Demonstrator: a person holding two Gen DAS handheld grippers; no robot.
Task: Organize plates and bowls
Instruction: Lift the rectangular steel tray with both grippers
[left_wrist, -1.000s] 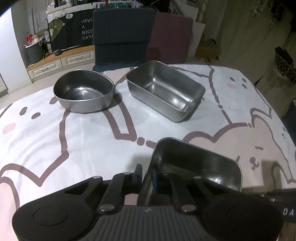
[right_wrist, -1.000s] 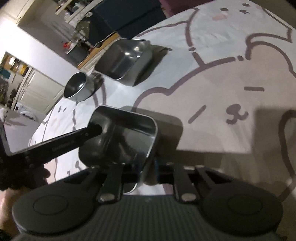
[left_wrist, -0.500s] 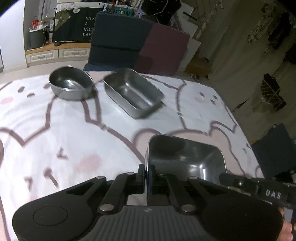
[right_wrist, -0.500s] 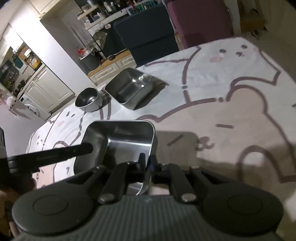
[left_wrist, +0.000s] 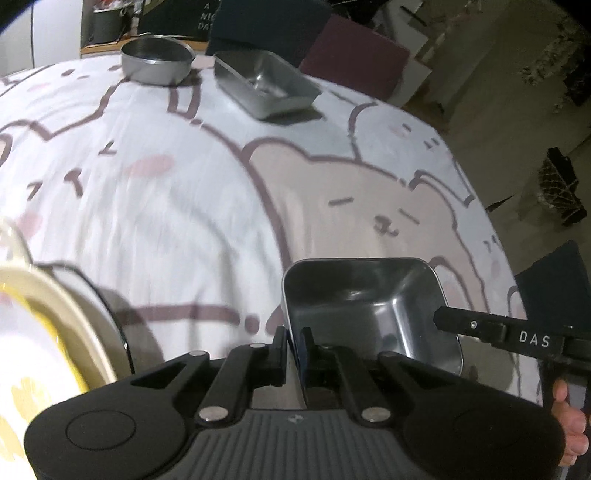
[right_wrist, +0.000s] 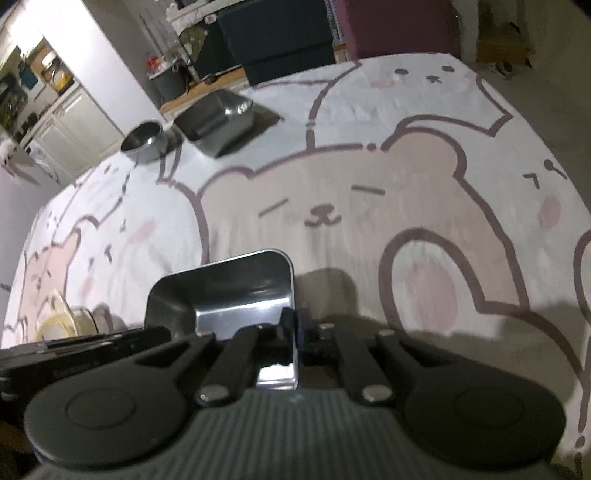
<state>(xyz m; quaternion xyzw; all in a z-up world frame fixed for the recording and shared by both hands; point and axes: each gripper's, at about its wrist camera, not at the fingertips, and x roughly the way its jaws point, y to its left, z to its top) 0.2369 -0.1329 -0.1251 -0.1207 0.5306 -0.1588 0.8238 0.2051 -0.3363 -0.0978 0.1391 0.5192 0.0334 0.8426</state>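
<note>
Pinching opposite walls of the metal tray (left_wrist: 369, 299), both the left gripper (left_wrist: 293, 347) and right gripper (right_wrist: 295, 328) had jaws squeezed tight.

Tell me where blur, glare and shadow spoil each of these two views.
Left wrist view: motion blur smears the tablecloth print and the cream plate at the lower left; the room behind is dim. Right wrist view: bright glare on the held steel tray near the right gripper, a heavy shadow on the cloth to its right, fisheye bending the table edge.
</note>
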